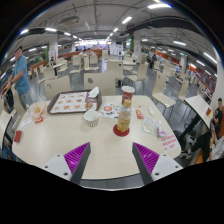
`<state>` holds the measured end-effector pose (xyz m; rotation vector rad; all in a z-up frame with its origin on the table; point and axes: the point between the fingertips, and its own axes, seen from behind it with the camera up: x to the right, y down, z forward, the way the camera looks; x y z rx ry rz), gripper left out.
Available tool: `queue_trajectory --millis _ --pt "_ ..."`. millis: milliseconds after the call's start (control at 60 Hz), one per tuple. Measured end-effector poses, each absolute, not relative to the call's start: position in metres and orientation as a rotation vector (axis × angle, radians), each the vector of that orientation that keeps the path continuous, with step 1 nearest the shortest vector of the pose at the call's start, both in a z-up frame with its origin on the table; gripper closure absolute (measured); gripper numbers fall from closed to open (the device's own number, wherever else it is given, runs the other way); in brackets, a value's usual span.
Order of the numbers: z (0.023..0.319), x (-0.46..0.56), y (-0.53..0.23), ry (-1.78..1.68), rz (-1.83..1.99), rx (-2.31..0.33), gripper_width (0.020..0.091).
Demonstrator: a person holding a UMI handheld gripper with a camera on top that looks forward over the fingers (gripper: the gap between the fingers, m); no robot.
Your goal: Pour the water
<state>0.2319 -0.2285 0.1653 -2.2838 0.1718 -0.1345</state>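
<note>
Open gripper [111,160], bottle [124,120] upright just beyond

Handheld gripper [110,157], seen from its own camera: two fingers reach forward, spread wide apart, magenta pads [75,155] on their inner faces turned toward each other. Nothing is held between them. Jaws level, side by side.
</note>
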Motion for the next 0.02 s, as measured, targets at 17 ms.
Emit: queue_trajectory --millis 17 --pt "0.1651 0.2320 -0.2287 0.171 -0.133 -2.283 0.0249"
